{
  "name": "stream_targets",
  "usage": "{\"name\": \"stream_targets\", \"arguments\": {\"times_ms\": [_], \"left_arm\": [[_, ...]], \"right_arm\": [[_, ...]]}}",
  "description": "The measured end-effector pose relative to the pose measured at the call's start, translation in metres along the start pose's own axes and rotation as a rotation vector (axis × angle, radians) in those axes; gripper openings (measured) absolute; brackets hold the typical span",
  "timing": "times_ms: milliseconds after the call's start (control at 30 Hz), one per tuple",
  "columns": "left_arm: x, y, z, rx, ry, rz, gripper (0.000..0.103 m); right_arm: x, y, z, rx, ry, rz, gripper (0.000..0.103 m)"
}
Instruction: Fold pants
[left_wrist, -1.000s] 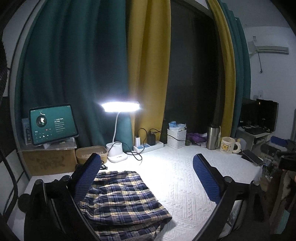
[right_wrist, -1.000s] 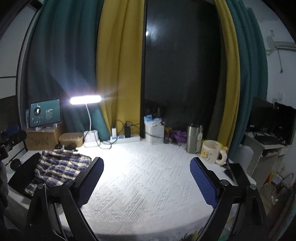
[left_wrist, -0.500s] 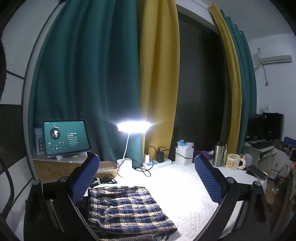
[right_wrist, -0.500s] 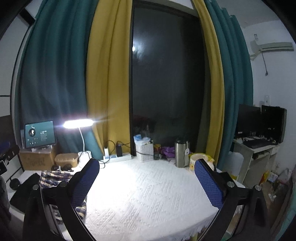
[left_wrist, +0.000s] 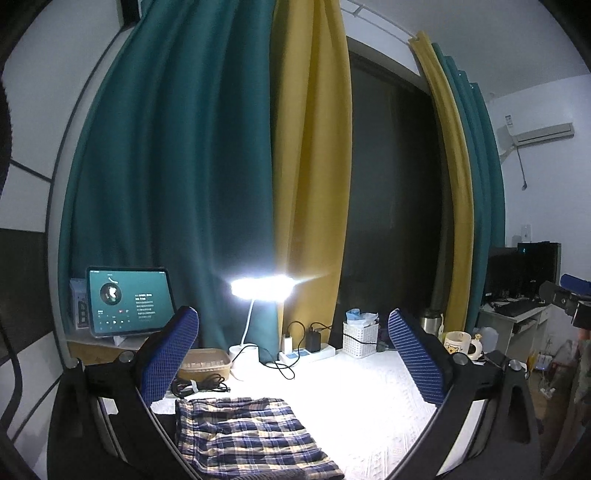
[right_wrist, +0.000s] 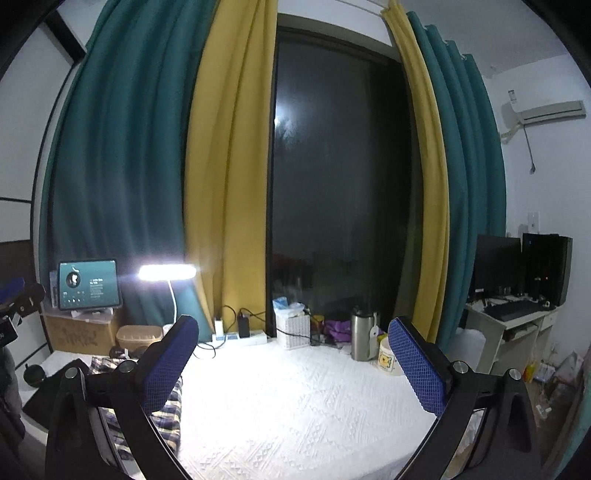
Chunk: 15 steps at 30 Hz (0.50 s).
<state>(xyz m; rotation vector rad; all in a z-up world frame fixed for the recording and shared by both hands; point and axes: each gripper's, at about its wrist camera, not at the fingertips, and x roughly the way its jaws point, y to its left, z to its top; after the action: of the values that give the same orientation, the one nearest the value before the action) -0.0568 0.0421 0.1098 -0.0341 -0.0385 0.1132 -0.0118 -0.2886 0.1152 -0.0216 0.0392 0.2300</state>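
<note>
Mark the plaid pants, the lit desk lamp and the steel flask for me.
plaid pants (left_wrist: 243, 439), left wrist view, middle of the folded cloth.
desk lamp (left_wrist: 264, 287), left wrist view, glowing head.
steel flask (right_wrist: 362, 338), right wrist view, body.

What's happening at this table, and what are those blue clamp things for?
A person holds a two-finger gripper in each hand to fold pants. The plaid pants lie folded on the white tablecloth near the lit desk lamp. Both the left gripper and right gripper are open, holding nothing, their blue fingers above the table.
</note>
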Motion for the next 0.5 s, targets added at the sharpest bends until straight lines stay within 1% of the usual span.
{"name": "stream_targets", "arguments": {"times_ms": [200,333,500], "left_arm": [[-0.002,0.000,0.003,0.010,-0.002,0.005,0.102],[-0.003,0.000,0.003,0.013,0.005,0.004,0.102],[0.001,0.002,0.000,0.015,0.033,0.006,0.102]], "right_arm": [[-0.007,0.005,0.005,-0.003,-0.018,0.010,0.103],[-0.005,0.010,0.003,-0.022,-0.005,0.017,0.103],[0.002,0.013,0.000,-0.024,0.021,0.028,0.103]]}}
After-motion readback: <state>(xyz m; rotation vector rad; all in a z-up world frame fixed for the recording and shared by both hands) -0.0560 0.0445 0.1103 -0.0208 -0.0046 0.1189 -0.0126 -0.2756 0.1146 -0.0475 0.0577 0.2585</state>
